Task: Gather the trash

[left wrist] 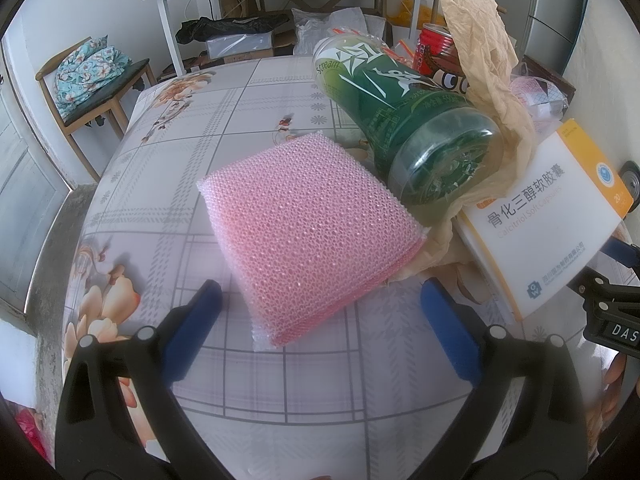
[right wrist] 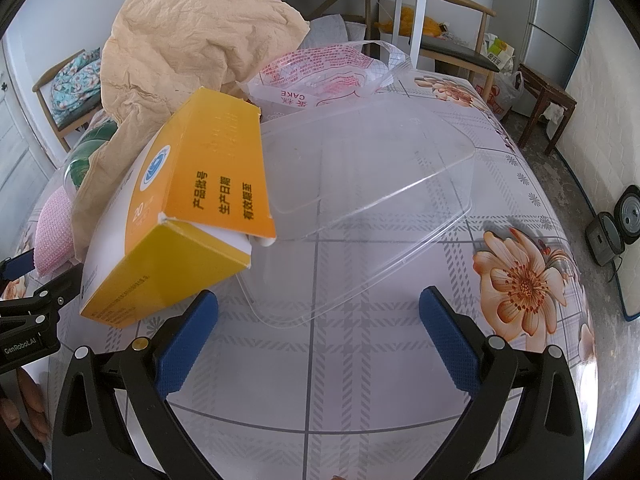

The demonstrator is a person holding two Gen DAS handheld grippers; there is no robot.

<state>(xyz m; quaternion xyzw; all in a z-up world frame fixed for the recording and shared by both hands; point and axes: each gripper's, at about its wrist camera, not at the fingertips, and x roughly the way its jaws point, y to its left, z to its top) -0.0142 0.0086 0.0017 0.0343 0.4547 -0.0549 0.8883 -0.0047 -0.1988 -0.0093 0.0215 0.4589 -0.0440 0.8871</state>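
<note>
The left gripper [left wrist: 320, 312] hangs over the table [left wrist: 168, 184] with its blue-padded jaws spread wide and empty, flanking the near corner of a pink sponge [left wrist: 308, 232], a flat, netted square. Behind it lies a green plastic bottle [left wrist: 404, 120] on its side, against crumpled tan paper [left wrist: 476, 28] and a glossy white-and-orange box [left wrist: 548, 216]. The right gripper [right wrist: 318, 316] is likewise spread and empty, facing a clear, rigid plastic lid [right wrist: 368, 184] lying just beside the box's torn-open flap, with a printed bag [right wrist: 320, 72] behind.
</note>
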